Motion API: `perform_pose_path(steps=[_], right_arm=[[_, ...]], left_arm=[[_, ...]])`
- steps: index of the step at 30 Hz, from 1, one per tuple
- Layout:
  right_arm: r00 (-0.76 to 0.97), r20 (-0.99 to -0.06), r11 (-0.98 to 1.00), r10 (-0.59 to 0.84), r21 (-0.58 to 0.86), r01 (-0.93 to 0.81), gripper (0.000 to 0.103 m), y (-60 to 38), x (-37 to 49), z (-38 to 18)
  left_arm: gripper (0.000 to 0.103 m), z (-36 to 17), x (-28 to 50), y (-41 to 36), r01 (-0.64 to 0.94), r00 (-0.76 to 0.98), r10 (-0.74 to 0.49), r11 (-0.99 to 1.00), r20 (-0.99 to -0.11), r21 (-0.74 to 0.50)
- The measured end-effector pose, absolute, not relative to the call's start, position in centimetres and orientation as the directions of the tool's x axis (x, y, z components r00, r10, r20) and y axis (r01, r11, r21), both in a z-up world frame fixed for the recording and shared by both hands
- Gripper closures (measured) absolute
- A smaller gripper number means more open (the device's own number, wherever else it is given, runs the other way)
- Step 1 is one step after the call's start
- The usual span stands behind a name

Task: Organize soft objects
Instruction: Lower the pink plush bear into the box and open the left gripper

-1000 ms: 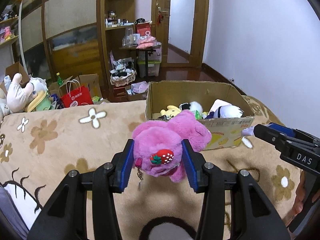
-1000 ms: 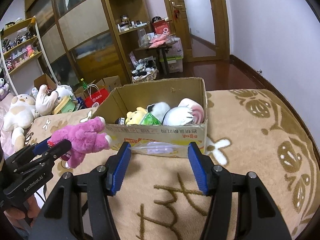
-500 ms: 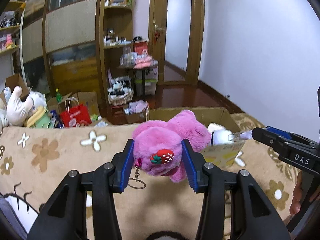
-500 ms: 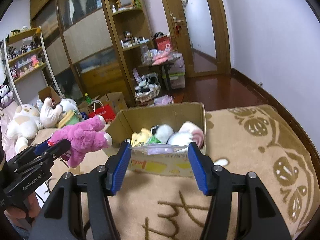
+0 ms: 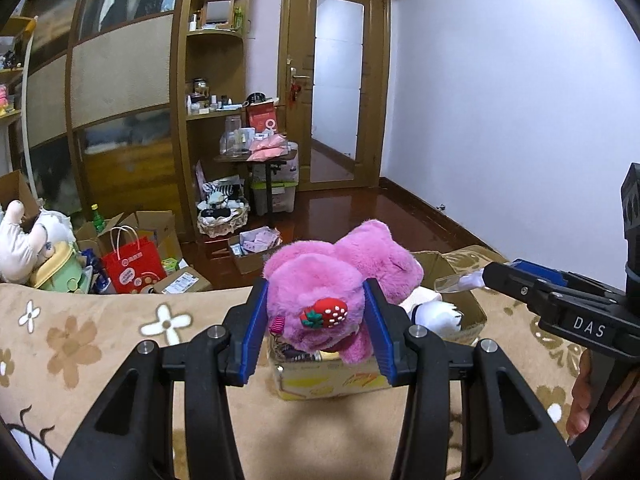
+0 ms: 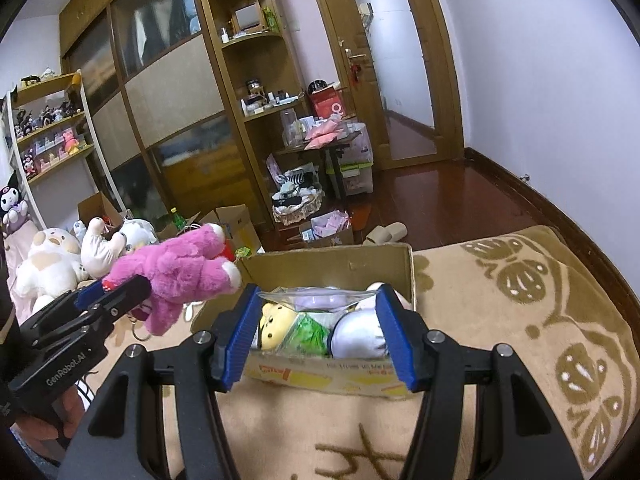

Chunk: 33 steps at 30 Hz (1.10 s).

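Observation:
My left gripper [image 5: 316, 330] is shut on a pink plush bear [image 5: 332, 288] with a strawberry charm and holds it in the air above the near left part of the cardboard box [image 5: 332, 380]. The bear also shows in the right wrist view [image 6: 180, 268], left of the box [image 6: 344, 264]. My right gripper [image 6: 320, 332] is shut on a clear plastic bag [image 6: 316, 300] with something pale purple inside, held over the box opening. The box holds a yellow plush [image 6: 272, 328], a green packet [image 6: 306, 334] and a white plush [image 6: 360, 336].
The box stands on a beige patterned blanket [image 6: 520, 320]. Several white plush toys [image 6: 52, 256] lie at the left. A red paper bag [image 5: 132, 266] and cardboard boxes stand on the floor beyond the blanket edge. Wooden shelves and a door are behind.
Both grippers have risen and moved toward the box. The pink bear is now above the box's near left part; the plastic bag is now over the box opening.

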State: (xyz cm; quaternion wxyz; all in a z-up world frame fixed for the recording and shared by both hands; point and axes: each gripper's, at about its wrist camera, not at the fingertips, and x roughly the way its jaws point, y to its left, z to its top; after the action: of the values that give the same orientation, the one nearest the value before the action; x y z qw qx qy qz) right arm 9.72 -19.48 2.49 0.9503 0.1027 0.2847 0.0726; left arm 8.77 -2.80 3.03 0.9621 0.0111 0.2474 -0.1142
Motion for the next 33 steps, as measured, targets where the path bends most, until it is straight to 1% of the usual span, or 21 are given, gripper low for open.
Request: perform_pose_path(steps=[3,7,10,18,23,24,26,27,28,31,33], right_arm=[[0.828,-0.523,0.966,0.203,0.245,-0.083,0.041,-19.4,10.7,2.2],[0.826,-0.521,0.961,0.217,0.261,-0.088,0.041,-19.5,11.9,1.2],[0.82,-0.531,0.963,0.214,0.257,-0.085,0.041,-19.6,12.7,0.4],[0.773,-0.6,0.967,0.206,0.245,-0.067,0.041,-19.9,15.1,-3.3],[0.753,-0.625,0.968,0.205,0.245,-0.06,0.04,-19.8,15.8,-4.7],[0.748,-0.632,0.968,0.204,0.243,-0.059,0.04,-19.8,15.9,-4.8],[0.742,-0.64,0.97,0.201,0.236,-0.059,0.039,-19.7,15.9,-5.0],[0.742,-0.642,0.972,0.195,0.23,-0.056,0.036,-19.7,15.8,-5.0],[0.744,-0.641,0.973,0.19,0.226,-0.054,0.03,-19.7,15.7,-4.9],[0.754,-0.632,0.974,0.181,0.22,-0.049,0.021,-19.5,15.1,-4.6],[0.761,-0.627,0.976,0.167,0.213,-0.039,0.016,-19.6,14.9,-4.3]], left_arm=[[0.058,2.7,10.2,-3.2,0.233,0.852,-0.214,0.972,-0.478,-0.021],[0.058,1.7,12.2,-3.3,0.232,0.835,-0.234,0.97,-0.497,-0.066],[0.058,0.5,13.4,-3.7,0.238,0.819,-0.237,0.969,-0.522,-0.068],[0.057,-3.2,15.8,-5.0,0.247,0.764,-0.223,0.968,-0.605,-0.045],[0.057,-4.0,16.2,-5.3,0.229,0.758,-0.182,0.973,-0.626,-0.006],[0.056,-4.1,16.2,-5.2,0.225,0.761,-0.179,0.974,-0.624,-0.005],[0.05,-4.0,16.1,-5.0,0.217,0.762,-0.178,0.976,-0.623,-0.013],[0.049,-3.9,16.0,-4.8,0.211,0.764,-0.177,0.977,-0.62,-0.018],[0.047,-3.9,16.0,-4.7,0.206,0.766,-0.176,0.978,-0.618,-0.023],[0.037,-3.5,15.8,-4.2,0.189,0.769,-0.168,0.981,-0.617,-0.032],[0.034,-3.1,15.4,-3.7,0.176,0.775,-0.162,0.984,-0.611,-0.037]])
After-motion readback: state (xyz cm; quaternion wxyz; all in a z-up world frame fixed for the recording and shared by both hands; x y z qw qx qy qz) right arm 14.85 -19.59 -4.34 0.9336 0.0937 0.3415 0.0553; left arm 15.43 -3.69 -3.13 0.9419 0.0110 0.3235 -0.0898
